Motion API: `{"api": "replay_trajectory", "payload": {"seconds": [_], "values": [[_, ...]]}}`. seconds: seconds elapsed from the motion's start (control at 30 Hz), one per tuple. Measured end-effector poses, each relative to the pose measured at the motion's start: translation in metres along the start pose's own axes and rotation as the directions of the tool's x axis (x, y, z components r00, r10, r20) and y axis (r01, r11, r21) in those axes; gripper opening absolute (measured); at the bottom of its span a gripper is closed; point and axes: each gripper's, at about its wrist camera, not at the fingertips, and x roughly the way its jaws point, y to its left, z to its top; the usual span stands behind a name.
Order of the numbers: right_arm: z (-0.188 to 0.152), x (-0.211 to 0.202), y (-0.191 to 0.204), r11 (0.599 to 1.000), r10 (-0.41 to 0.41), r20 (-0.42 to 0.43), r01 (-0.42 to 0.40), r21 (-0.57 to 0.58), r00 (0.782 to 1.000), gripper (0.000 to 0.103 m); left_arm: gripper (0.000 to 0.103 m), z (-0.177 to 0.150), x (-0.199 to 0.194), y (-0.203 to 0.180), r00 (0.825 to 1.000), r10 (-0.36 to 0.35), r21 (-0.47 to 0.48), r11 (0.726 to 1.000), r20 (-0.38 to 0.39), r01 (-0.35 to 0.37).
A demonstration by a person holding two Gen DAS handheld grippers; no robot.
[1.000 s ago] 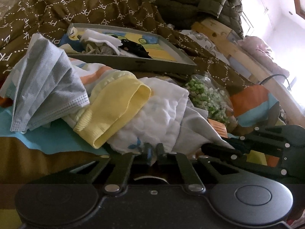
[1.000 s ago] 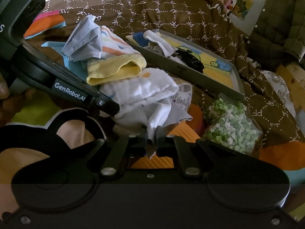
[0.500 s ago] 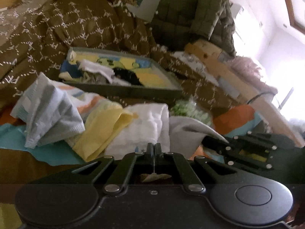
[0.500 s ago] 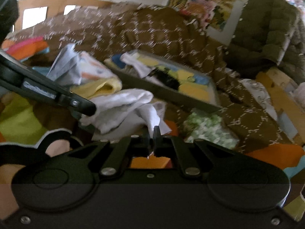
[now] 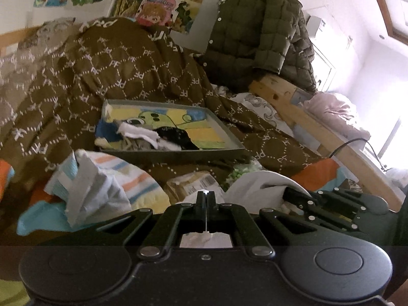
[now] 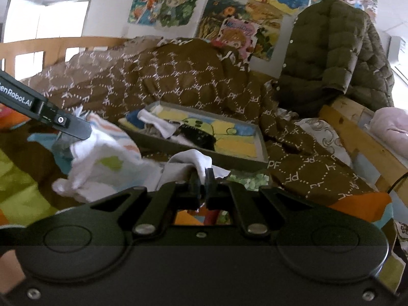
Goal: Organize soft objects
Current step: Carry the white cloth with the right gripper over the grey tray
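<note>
Cloth is pinched in both grippers. The left gripper has its jaws pressed together on a thin edge of the white cloth; a sliver of white shows along the seam between the fingers and more of it bunches in the window just behind them. From there the cloth runs off to the right of this gripper, arching up to the right gripper, whose black linkage lies at the right edge of the left wrist view.

Seen from its own camera, the right gripper is also clamped on the cloth, which humps up just ahead of and above its fingertips and spreads away to the left, toward the left gripper that juts in from the upper left. So the cloth hangs between the two tools, held at both ends.

Ahead of both grippers, farther up the bed, sits a grey tray with a cartoon lining, holding a white item and a black one. To the left of the left gripper lies a pile with a striped fabric and a pale grey piece. Just beyond its fingertips is a labelled packet, and a bag of green bits shows to the right of the right gripper's tips. A brown quilt covers the bed behind the tray, and a green jacket hangs at the far right.
</note>
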Motion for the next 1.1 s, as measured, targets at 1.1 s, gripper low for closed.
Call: {"api": "replay_trajectory", "payload": {"seconds": [1.1], "values": [[0.047,0.002,-0.093,0.933,-0.124,0.243,0.030,0.359,0.962,0.000,0.000,0.131,0.040,-0.028,0.980,0.077,0.060,0.994,0.182,-0.089]]}}
